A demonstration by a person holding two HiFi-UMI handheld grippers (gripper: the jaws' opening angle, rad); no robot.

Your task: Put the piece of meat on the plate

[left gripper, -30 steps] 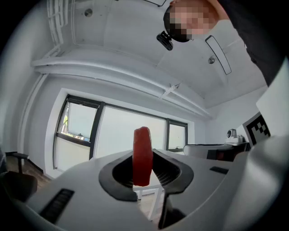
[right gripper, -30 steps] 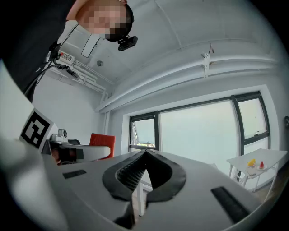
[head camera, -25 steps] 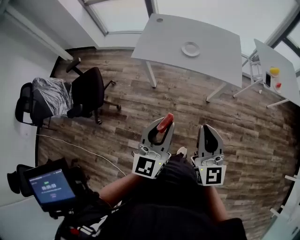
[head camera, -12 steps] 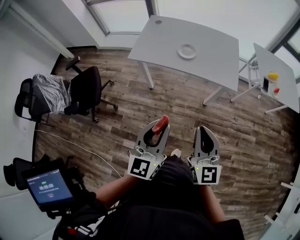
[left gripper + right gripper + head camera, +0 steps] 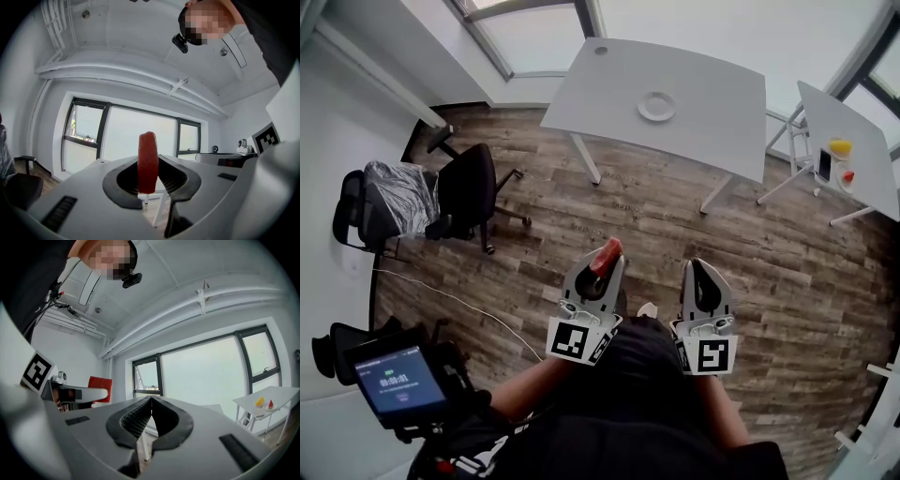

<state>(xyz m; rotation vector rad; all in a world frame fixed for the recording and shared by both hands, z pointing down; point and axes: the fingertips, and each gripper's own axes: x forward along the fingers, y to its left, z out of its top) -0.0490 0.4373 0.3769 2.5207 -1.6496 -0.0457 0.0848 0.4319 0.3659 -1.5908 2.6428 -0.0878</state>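
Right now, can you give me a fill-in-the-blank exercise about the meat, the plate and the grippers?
1. The left gripper holds the ____.
2. The plate rests on a white ____.
3. The right gripper is ____ and holds nothing.
Missing words: meat; table; shut.

The plate (image 5: 656, 106) lies on the worktop (image 5: 722, 117), well ahead of both grippers, with a chair (image 5: 471, 187) off to the worktop's left. Nearer, the left hand-held gripper (image 5: 605, 261) and the right hand-held gripper (image 5: 699, 265) sit side by side. The piece of meat (image 5: 148, 161) stands between the left one's jaws.
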